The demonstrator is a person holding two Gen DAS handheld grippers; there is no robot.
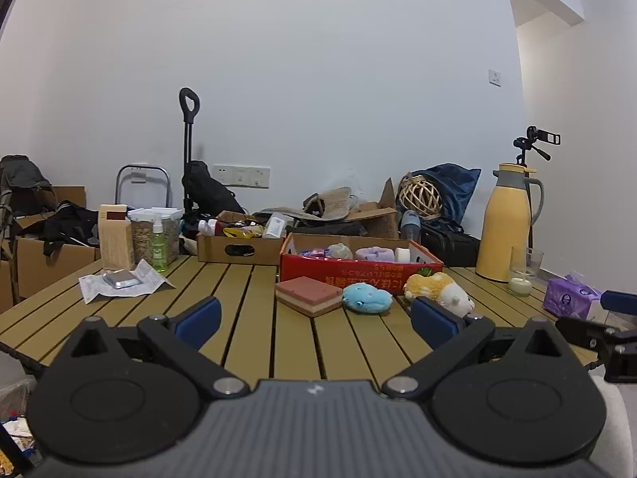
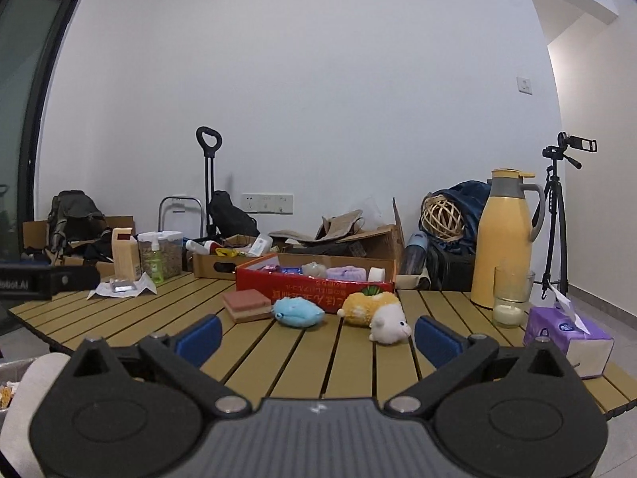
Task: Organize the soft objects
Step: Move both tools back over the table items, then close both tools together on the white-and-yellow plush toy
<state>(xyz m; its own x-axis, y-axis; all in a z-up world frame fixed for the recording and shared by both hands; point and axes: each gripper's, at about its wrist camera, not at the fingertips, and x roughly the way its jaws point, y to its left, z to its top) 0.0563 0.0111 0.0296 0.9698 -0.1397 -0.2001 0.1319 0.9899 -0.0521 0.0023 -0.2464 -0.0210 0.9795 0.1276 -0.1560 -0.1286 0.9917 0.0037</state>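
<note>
Slatted table (image 2: 302, 362) with red box (image 2: 314, 292) at back, some soft things already inside. In front of box: layered sponge (image 2: 247, 304), yellow-white plush (image 2: 374, 312), blue plush (image 2: 298, 311). All likely light, squashy; pinch mid-body. Left claw (image 1: 316, 314) spread, empty. Right claw (image 2: 318, 338) spread, empty.

Plain white wall (image 2: 318, 79) behind a slatted wooden table (image 2: 298, 358); dark glass door (image 2: 24, 99) at left.
</note>
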